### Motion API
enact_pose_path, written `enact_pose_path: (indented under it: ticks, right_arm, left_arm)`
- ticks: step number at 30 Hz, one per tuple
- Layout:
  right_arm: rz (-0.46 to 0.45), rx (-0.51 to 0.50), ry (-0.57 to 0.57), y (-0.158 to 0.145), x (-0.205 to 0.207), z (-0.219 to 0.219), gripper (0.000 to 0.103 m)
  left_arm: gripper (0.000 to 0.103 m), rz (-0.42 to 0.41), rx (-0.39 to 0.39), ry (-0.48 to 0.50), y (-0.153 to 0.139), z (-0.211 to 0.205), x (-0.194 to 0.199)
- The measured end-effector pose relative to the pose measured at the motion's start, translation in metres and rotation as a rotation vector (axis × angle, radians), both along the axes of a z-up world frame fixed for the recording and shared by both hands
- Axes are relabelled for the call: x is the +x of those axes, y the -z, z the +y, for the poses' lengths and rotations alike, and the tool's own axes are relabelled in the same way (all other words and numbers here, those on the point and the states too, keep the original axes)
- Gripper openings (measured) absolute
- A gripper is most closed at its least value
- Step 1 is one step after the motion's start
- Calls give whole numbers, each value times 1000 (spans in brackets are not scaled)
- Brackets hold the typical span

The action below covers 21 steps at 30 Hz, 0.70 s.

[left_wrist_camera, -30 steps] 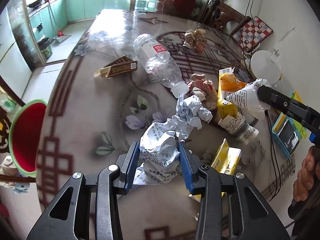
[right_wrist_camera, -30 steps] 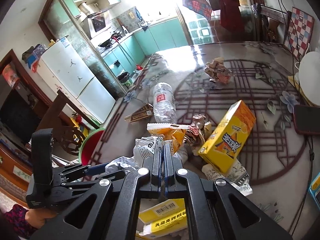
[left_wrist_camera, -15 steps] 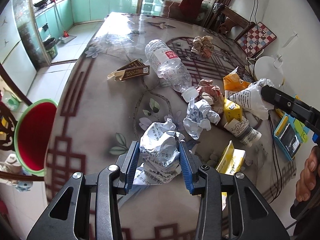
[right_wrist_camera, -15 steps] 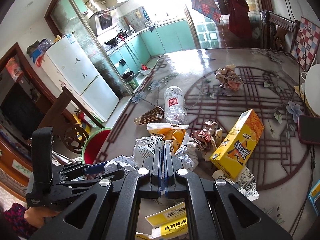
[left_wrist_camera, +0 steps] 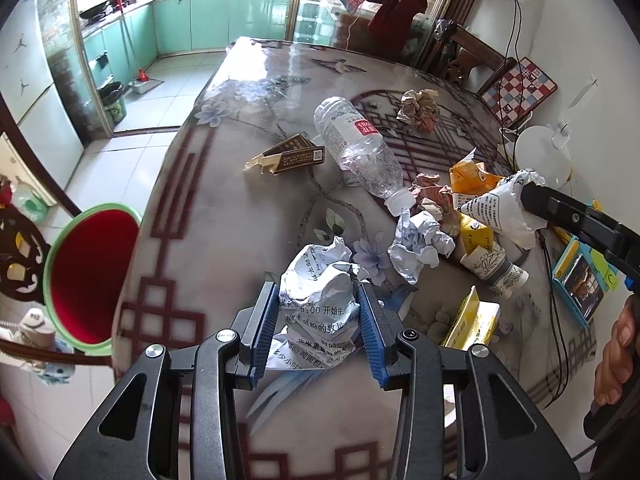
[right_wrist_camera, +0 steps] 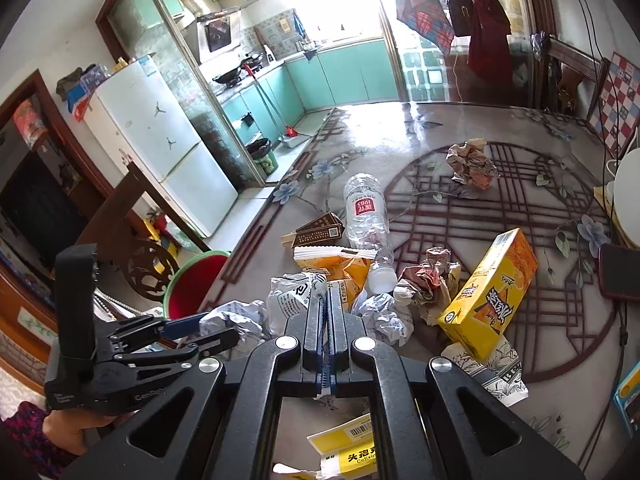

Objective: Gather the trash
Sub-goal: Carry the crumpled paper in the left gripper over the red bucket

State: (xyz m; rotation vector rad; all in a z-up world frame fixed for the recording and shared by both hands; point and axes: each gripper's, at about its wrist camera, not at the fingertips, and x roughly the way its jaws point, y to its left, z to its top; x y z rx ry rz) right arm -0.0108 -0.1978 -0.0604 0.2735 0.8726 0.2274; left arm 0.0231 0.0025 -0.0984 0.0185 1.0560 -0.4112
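**Over the table edge: 2 wads held, bin off to your left**

Between the blue pads of your left gripper [left_wrist_camera: 319, 326] sits a crumpled printed paper ball [left_wrist_camera: 320, 300], pinched on both sides and lifted clear of the table [left_wrist_camera: 224, 216]. Your right gripper [right_wrist_camera: 327, 320] has its jaws pressed together on the thin edge of a white printed wrapper [right_wrist_camera: 290, 300], which hangs out ahead of the fingers. The red bin with the green rim [left_wrist_camera: 90, 272] stands below the table edge, well apart from both loads.

Watch these risks:

1. The wrapper is caught only by an edge. A quick swing could tear it or let it slip out onto the floor.
2. The paper ball is springy. If you ease the squeeze early, it will likely drop on the table rim and roll.
3. The bin mouth is narrow for 2 tools at once. Arriving together, they may knock each other, so release 1 at a time.
4. The plastic bottle [left_wrist_camera: 358, 152], yellow carton [right_wrist_camera: 488, 292] and loose paper [left_wrist_camera: 420, 246] lie near your path; a low sweep could scatter them.
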Motion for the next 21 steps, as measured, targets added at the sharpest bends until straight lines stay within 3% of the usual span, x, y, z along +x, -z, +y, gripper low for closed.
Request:
enact_pose_path:
  ticks: [21]
  right_arm:
    - [15, -45, -64, 0, 27, 94, 1]
  left_arm:
    - [38, 12, -38, -82, 9, 92, 21]
